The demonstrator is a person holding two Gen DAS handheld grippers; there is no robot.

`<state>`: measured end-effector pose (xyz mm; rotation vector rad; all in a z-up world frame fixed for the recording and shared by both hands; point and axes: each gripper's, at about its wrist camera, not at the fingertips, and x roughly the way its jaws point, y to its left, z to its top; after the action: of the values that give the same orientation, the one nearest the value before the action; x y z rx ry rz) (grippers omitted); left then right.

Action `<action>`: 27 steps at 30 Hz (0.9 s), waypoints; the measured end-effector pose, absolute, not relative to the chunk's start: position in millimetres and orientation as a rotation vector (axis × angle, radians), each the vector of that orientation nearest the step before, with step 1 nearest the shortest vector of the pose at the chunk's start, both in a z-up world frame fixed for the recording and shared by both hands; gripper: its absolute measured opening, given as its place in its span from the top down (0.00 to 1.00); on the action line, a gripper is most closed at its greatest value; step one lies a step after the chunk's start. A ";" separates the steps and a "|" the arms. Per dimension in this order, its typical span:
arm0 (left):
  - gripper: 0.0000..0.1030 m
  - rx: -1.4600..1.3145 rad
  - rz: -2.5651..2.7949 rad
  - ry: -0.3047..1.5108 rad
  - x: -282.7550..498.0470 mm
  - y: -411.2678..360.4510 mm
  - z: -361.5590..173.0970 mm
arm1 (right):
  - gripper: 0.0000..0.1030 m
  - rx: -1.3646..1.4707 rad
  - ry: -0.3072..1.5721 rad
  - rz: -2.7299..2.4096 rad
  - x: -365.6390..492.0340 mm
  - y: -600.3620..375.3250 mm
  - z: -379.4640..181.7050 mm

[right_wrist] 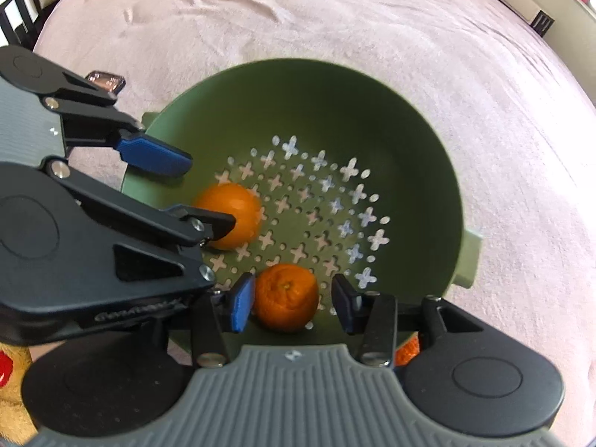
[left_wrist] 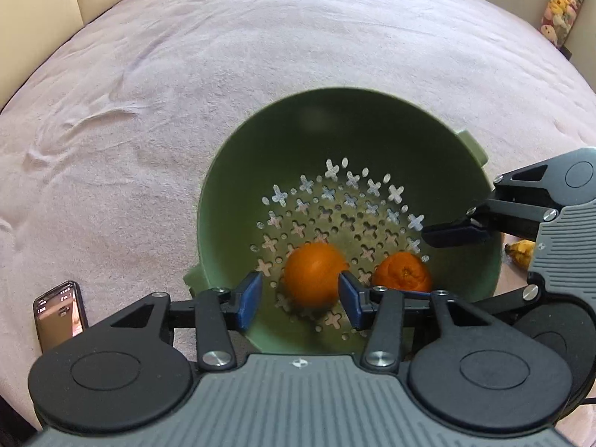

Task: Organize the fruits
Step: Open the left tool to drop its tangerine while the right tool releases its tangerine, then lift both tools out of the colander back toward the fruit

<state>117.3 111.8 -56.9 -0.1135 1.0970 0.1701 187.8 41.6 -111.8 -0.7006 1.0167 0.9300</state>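
Now both oranges lie in the green colander (left_wrist: 260, 141): the smooth orange (left_wrist: 314, 273) between the left tool's (left_wrist: 300, 294) spread jaws, the dimpled orange (right_wrist: 287, 296) at 6 o'clock between the right tool's (right_wrist: 288, 303) parted ones. Lift both tools straight up, jaws wide, clearing the rim.

I saw a pale pink blanket (left_wrist: 186, 111), rumpled into soft creases, covering the whole surface. Cream padded panels (left_wrist: 48, 3) stood at its far left edge. Plush toys (left_wrist: 562, 3) were piled in the far right corner, in even daylight.
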 end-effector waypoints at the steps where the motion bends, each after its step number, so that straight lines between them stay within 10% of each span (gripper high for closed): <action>1: 0.44 -0.121 0.172 1.091 117.2 112.1 -53.8 | 0.55 -0.694 1.005 0.923 187.7 40.2 -108.1; 27: 0.31 -0.150 0.006 0.768 89.2 64.3 13.1 | 0.29 -0.218 0.712 0.394 118.0 -77.0 -19.3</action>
<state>89.2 64.3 13.1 -0.1498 0.7684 0.0064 118.0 -77.0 -19.3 -0.2183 0.7118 0.3938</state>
